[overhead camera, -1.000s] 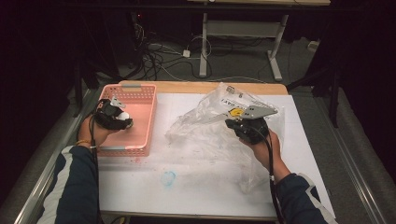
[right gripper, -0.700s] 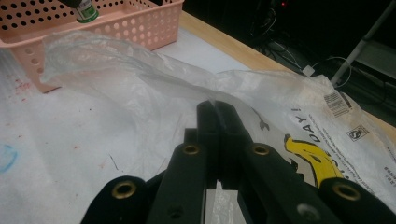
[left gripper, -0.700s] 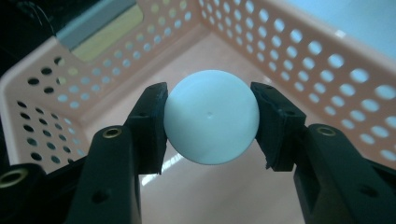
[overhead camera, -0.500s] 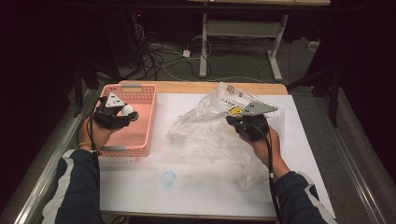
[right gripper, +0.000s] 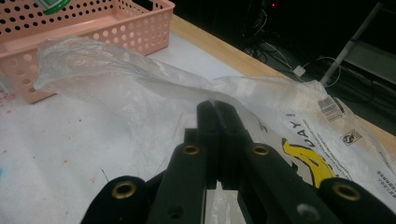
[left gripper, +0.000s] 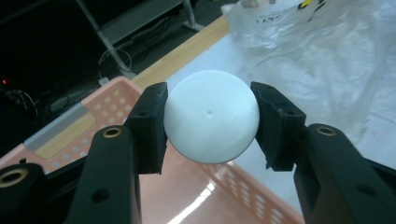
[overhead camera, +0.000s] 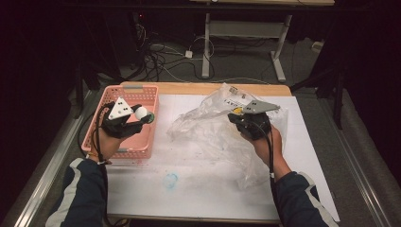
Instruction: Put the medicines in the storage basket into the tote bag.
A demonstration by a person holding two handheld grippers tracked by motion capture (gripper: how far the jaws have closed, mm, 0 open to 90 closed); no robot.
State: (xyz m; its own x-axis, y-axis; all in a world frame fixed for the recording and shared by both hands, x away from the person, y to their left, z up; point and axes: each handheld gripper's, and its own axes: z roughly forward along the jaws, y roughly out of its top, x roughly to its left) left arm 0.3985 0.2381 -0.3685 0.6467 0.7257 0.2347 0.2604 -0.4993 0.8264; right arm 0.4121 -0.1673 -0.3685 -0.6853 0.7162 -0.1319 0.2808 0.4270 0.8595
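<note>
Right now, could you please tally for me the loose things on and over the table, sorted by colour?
White: 1, the white ball clamped in the left gripper
Pink: 1, the pink perforated basket
Clear: 1, the clear plastic bag, a fold pinched in the right gripper
Green: 1, the small green-edged thing beside the ball, too small to name
Total: 4

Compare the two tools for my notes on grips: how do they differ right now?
The left tool is clamped on a white ball, jaws held wide apart; the right tool has its jaws together, pinching the thin clear plastic bag. The left is raised over the pink basket; the right sits at the bag. Both are gripping something.
</note>
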